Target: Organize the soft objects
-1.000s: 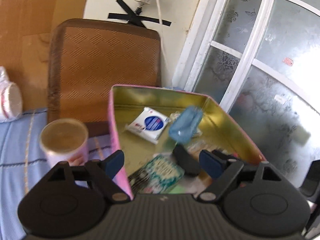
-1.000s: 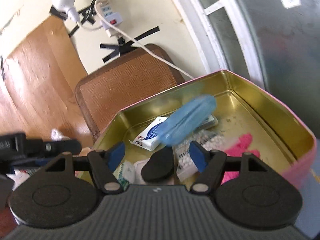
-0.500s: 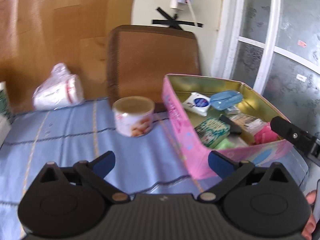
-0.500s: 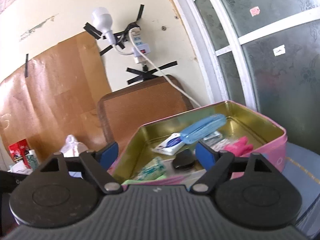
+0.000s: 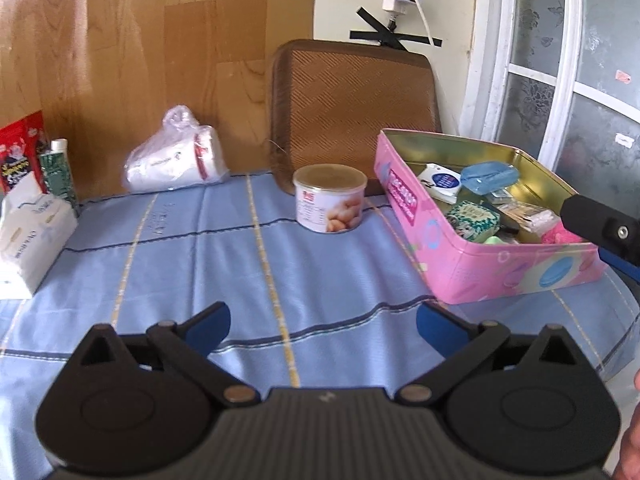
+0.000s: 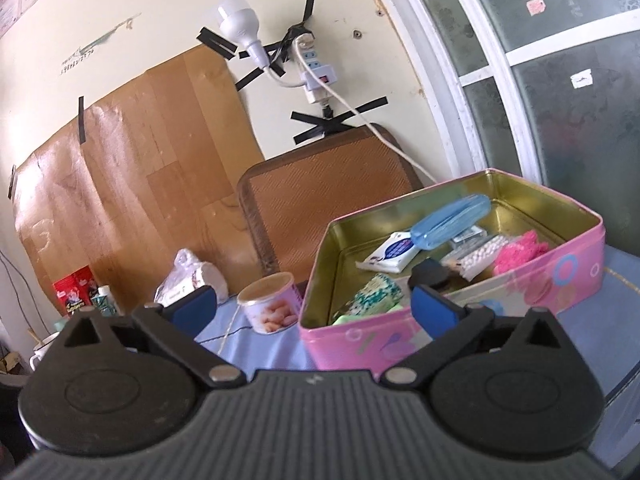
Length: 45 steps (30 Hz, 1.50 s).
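Note:
A pink tin box (image 5: 472,256) stands open on the blue tablecloth (image 5: 240,264) at the right; it also shows in the right wrist view (image 6: 520,280). Inside lie a blue case (image 5: 490,176), a white tissue pack (image 5: 440,178), a green patterned packet (image 5: 474,216), cotton swabs (image 6: 486,250) and a pink fluffy thing (image 6: 520,250). My left gripper (image 5: 322,322) is open and empty, low over the cloth, well in front and left of the box. My right gripper (image 6: 314,308) is open and empty, just in front of the box; its finger (image 5: 600,226) shows at the left wrist view's right edge.
A round tin can (image 5: 330,204) stands left of the box. A bagged stack of cups (image 5: 176,162), a tissue box (image 5: 30,236) and small cartons (image 5: 24,156) sit at the back left. A brown woven tray (image 5: 352,108) leans on the wall. A window is at the right.
Both grippers have pulled back from over the box and opened wider. The blue case, in the air above the box a second ago, now rests inside it.

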Motion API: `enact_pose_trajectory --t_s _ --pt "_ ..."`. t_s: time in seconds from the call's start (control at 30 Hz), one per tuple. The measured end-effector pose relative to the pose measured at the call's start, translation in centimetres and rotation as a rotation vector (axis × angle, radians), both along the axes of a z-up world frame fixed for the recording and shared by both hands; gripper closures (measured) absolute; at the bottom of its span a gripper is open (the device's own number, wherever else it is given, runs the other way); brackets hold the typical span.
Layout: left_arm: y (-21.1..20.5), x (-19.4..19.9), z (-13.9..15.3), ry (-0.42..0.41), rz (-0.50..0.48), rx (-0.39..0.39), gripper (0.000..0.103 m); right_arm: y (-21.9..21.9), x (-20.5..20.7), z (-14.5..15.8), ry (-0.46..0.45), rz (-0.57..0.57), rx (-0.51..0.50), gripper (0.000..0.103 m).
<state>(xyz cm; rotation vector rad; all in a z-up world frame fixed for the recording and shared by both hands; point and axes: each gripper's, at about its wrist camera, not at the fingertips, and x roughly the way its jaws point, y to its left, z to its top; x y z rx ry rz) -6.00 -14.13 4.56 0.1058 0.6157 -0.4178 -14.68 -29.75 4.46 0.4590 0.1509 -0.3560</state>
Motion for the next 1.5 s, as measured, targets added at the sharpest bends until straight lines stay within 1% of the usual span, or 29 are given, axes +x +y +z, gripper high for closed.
enact_pose_trajectory --t_s 0.17,0.4,0.63,0.73,0.83,0.9,1.1,1.5 --pt "0.5 -0.3 0.1 -0.011 0.010 0.001 0.000 0.6 0.3 -0.2 0.020 0.010 0.012 0.000" --pt "0.1 -1.1 0.3 -0.060 0.017 0.038 0.000 0.8 0.4 -0.3 0.039 0.000 0.020 0.000" --pt "0.2 -1.3 0.6 -0.088 0.030 0.025 0.000 0.7 0.3 -0.4 0.041 -0.001 0.029 0.000" --pt "0.3 -1.6 0.8 -0.113 0.049 0.022 0.000 0.6 0.3 -0.5 0.042 -0.003 0.032 0.000" --pt "0.2 -2.0 1.0 -0.156 0.072 0.046 0.000 0.5 0.3 -0.7 0.044 -0.006 0.038 0.000" --pt "0.0 -2.2 1.2 -0.169 0.075 0.061 0.000 0.4 0.3 -0.8 0.046 -0.008 0.044 0.000" --pt "-0.4 -2.3 1.2 -0.136 0.034 0.052 0.000 0.3 0.3 -0.9 0.048 -0.010 0.051 0.000" --pt "-1.0 -2.2 1.0 -0.091 0.009 0.050 0.000 0.0 0.1 -1.3 0.050 -0.022 0.070 0.000"
